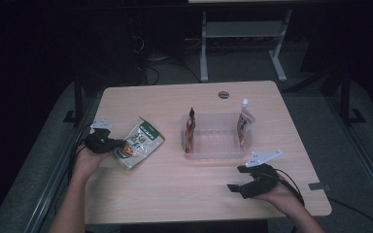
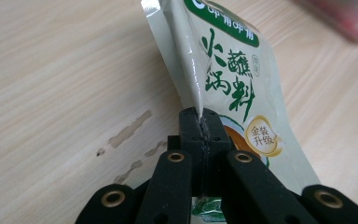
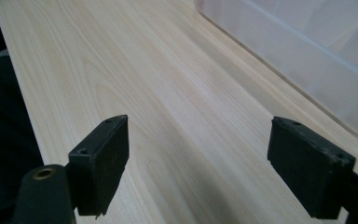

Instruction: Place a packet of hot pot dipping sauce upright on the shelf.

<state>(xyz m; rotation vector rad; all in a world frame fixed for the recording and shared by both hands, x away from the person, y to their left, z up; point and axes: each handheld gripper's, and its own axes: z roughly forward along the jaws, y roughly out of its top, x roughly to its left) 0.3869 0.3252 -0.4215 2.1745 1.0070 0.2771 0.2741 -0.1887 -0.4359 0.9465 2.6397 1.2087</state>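
Left tool (image 1: 119, 144) pinches the edge of a green-and-cream sauce packet (image 1: 139, 142), jaws pressed together on its seam, near the worktop's (image 1: 175, 189) left edge. Right tool (image 1: 240, 180) sits near the front right corner, jaws spread with nothing between them, just in front of the clear plastic bin (image 1: 214, 141) holding two pouches.

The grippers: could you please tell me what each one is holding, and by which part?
The left gripper pinches the green sauce packet by an edge seam. The right gripper is open and holds nothing.
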